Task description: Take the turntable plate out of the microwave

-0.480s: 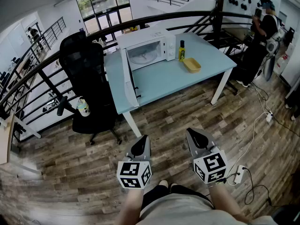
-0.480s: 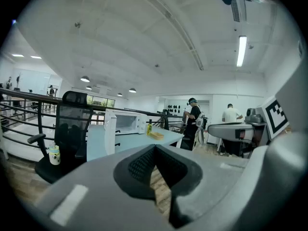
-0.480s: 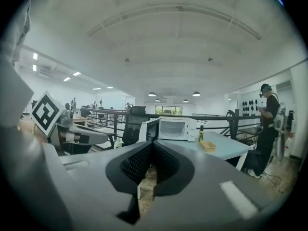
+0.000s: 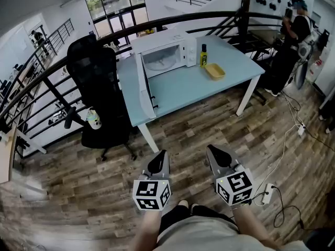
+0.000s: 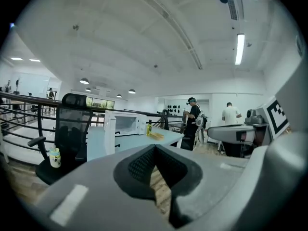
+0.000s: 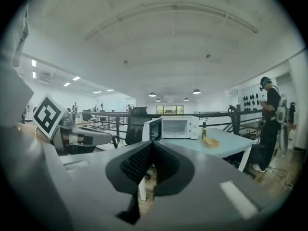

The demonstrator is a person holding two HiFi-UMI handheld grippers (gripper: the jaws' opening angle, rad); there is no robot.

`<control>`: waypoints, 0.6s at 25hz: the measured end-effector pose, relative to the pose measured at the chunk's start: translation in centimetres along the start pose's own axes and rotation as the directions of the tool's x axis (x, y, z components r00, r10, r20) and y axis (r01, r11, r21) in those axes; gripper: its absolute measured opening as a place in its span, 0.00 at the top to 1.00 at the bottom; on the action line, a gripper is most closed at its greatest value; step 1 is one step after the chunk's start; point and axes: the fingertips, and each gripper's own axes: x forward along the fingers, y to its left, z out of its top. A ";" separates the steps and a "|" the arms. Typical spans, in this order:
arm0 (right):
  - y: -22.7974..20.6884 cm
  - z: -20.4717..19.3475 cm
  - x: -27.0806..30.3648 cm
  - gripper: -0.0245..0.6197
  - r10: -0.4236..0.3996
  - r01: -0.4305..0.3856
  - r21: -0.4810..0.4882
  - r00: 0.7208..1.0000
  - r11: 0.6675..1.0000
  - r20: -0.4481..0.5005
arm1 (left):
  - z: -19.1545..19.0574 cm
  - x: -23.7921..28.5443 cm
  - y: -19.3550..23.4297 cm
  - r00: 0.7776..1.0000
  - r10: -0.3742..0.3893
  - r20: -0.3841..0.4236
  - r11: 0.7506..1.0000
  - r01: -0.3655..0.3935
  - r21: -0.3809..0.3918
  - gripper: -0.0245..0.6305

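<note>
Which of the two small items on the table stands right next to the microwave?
The yellow bottle, upright beside the microwave; the shallow yellow tray lies further out.

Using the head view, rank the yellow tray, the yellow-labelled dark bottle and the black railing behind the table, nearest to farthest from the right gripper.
From the right gripper:
1. Yellow rectangular tray, on the pale blue table.
2. Yellow-labelled dark bottle, just behind it, beside the white microwave.
3. Black metal railing, beyond the table.
</note>
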 end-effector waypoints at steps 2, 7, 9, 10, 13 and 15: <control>0.1 0.3 0.0 0.95 0.013 -0.013 0.011 1.000 1.000 0.013 | 0.1 0.2 -0.3 1.000 -0.005 0.004 1.000 0.005 -0.001 0.96; 0.1 0.6 0.0 0.94 0.064 -0.064 0.029 0.998 0.998 0.014 | 0.2 0.6 -1.7 0.999 -0.033 -0.002 0.999 0.033 -0.025 0.96; -0.3 0.4 -0.2 0.94 0.066 -0.066 0.046 0.998 0.997 0.015 | 0.3 0.7 -2.6 0.999 -0.046 0.002 0.999 0.046 -0.022 0.96; -0.5 0.3 -0.4 0.94 0.065 -0.066 0.049 0.998 0.997 0.015 | 0.3 0.7 -3.0 0.999 -0.048 0.003 0.999 0.048 -0.016 0.96; -1.0 -0.1 -0.9 0.94 0.074 -0.074 0.049 0.997 0.996 0.012 | 0.2 1.1 -3.9 0.999 -0.047 0.003 0.999 0.047 -0.006 0.96; -1.2 -0.2 -1.1 0.94 0.080 -0.081 0.050 0.997 0.995 0.011 | 0.3 1.3 -4.1 0.999 -0.041 0.006 0.999 0.041 -0.003 0.96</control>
